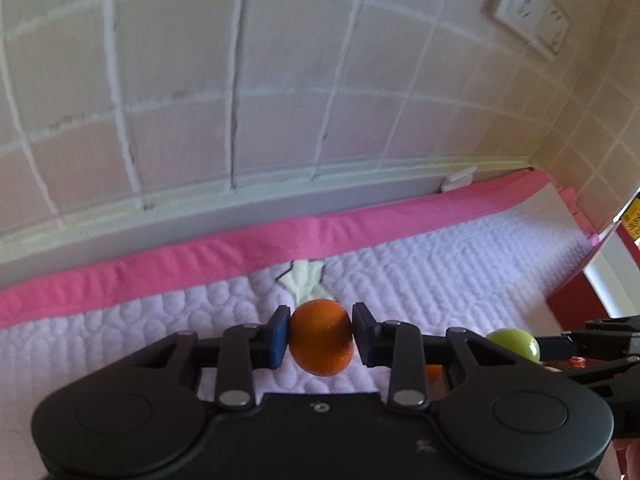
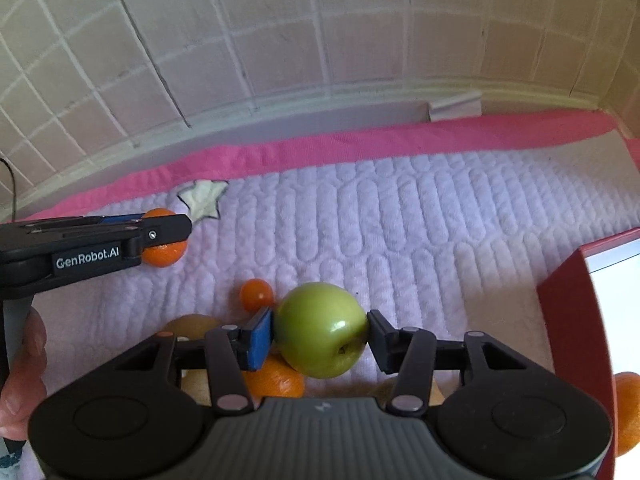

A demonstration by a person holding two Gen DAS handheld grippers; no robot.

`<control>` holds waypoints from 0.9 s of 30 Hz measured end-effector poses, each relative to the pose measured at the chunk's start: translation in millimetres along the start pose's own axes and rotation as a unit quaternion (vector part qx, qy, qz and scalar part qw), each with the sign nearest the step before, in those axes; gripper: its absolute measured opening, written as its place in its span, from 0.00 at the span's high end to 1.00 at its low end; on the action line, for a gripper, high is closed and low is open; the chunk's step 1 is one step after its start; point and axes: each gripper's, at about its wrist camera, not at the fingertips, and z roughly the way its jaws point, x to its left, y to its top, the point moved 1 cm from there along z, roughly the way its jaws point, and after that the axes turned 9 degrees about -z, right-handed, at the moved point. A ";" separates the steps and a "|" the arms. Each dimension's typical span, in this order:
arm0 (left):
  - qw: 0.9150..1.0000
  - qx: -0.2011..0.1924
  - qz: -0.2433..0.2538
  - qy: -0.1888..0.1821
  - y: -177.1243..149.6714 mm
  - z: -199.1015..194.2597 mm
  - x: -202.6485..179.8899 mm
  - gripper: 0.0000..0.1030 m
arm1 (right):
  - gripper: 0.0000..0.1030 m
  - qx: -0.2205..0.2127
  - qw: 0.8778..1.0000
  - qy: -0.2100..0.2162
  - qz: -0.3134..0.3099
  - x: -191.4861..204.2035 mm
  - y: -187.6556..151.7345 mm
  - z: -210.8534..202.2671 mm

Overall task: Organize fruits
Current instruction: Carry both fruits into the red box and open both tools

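My left gripper (image 1: 320, 338) is shut on an orange (image 1: 321, 337) and holds it above the lilac quilted mat (image 1: 440, 272). It also shows from the side in the right wrist view (image 2: 160, 236), with the orange (image 2: 164, 256) between its fingers. My right gripper (image 2: 320, 332) is shut on a green apple (image 2: 320, 330), held above the mat (image 2: 400, 220). The apple shows at the right of the left wrist view (image 1: 514, 344). Under my right gripper lie a small orange (image 2: 256, 294), a larger orange (image 2: 276, 382) and a yellowish fruit (image 2: 192, 326).
A red box with a white inside (image 2: 576, 312) stands at the right, with an orange (image 2: 626, 412) beside it. The mat has a pink border (image 2: 360, 140) against a tiled wall (image 2: 320, 40). A wall socket (image 1: 528, 8) is at the upper right.
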 end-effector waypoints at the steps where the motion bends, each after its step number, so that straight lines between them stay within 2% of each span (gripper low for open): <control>1: 1.000 -0.006 0.006 -0.001 1.3 -5.8 -3.9 0.62 | 0.49 -0.006 1.000 -0.002 0.001 -0.2 0.9 -5.1; 14: 0.993 -0.081 0.079 -0.035 12.5 -80.1 -75.1 0.61 | 0.49 -0.090 0.995 -0.037 0.004 -13.4 -0.8 -92.2; 21: 0.986 -0.105 0.118 -0.051 5.5 -112.7 -119.3 0.61 | 0.49 -0.130 0.989 -0.059 0.024 -30.9 -19.2 -137.7; 27: 0.979 -0.119 0.147 -0.080 -4.9 -132.9 -165.9 0.61 | 0.49 -0.155 0.983 -0.085 0.048 -54.7 -45.7 -173.7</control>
